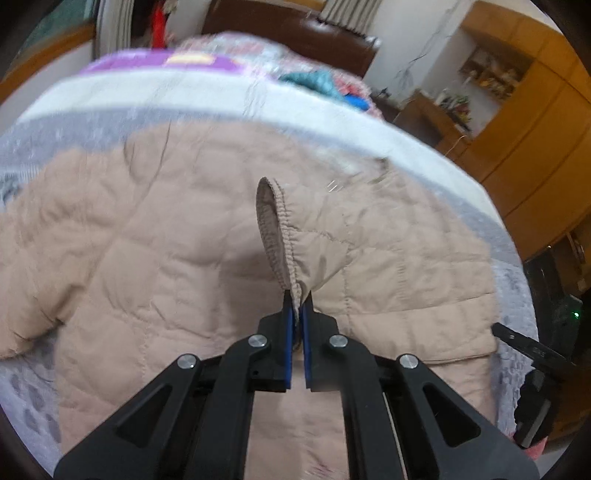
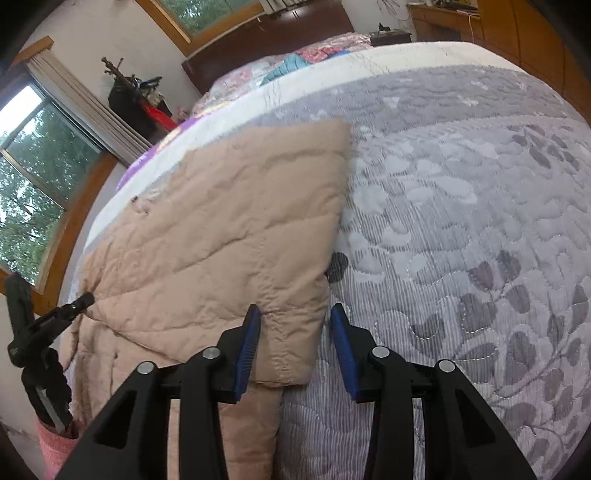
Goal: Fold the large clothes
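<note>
A beige quilted jacket lies spread on the bed, also in the right wrist view. My left gripper is shut on the elastic cuff of a sleeve folded over the jacket's body. My right gripper is open, its jaws on either side of the jacket's near corner, with no grip. The right gripper shows at the right edge of the left wrist view; the left gripper shows at the left edge of the right wrist view.
The bed has a grey leaf-patterned quilt with a white band beyond. A floral pillow and bright clothes lie by the dark headboard. Wooden wardrobes stand to the right, windows to the left.
</note>
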The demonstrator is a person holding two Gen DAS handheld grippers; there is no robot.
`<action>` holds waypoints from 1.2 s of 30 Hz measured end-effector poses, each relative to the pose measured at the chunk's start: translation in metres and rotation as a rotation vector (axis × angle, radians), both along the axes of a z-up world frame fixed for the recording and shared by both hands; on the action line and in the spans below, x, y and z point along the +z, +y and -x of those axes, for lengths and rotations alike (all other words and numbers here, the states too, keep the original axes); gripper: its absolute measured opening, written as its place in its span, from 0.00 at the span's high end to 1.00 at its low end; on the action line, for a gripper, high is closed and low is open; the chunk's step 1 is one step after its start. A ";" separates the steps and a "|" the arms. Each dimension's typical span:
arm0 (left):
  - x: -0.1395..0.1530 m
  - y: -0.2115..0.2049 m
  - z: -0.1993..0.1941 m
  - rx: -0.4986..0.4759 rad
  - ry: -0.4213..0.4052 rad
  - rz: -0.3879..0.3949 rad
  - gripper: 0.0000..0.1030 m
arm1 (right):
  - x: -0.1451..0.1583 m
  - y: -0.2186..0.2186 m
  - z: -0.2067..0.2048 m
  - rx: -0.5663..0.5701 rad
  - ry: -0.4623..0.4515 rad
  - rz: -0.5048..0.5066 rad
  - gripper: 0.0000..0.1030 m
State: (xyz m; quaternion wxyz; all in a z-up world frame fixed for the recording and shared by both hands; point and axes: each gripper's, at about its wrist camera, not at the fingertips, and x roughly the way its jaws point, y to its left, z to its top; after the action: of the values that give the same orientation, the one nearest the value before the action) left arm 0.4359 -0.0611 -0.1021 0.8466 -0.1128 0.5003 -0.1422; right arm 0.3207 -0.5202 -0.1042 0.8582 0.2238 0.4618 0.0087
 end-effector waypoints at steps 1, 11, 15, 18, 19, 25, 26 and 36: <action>-0.011 0.003 -0.005 0.006 0.031 0.010 0.96 | -0.002 0.000 -0.001 0.000 0.004 0.003 0.60; -0.016 0.017 -0.005 0.038 0.058 0.018 0.81 | 0.009 0.011 0.004 -0.007 -0.012 0.046 0.58; 0.023 0.013 0.017 0.042 -0.080 -0.023 0.77 | 0.044 0.030 0.014 0.015 -0.067 0.086 0.58; 0.035 -0.005 0.022 -0.010 -0.097 -0.018 0.76 | 0.049 0.051 0.003 0.051 -0.034 0.094 0.58; 0.032 -0.016 0.021 -0.036 -0.084 -0.027 0.76 | 0.047 0.058 -0.004 0.051 -0.013 0.101 0.58; -0.012 -0.037 0.005 -0.062 0.020 -0.082 0.76 | 0.016 0.075 -0.028 0.037 0.065 0.134 0.58; -0.018 -0.035 0.002 -0.068 0.030 -0.083 0.76 | 0.013 0.074 -0.030 0.039 0.066 0.138 0.58; -0.028 -0.037 0.004 -0.084 0.018 -0.089 0.76 | 0.005 0.076 -0.026 0.061 0.008 0.153 0.55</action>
State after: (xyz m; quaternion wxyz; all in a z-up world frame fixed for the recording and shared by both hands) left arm 0.4322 -0.0982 -0.1297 0.8396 -0.0553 0.5178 -0.1543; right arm 0.3465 -0.4445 -0.0989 0.8703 0.1432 0.4712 -0.0014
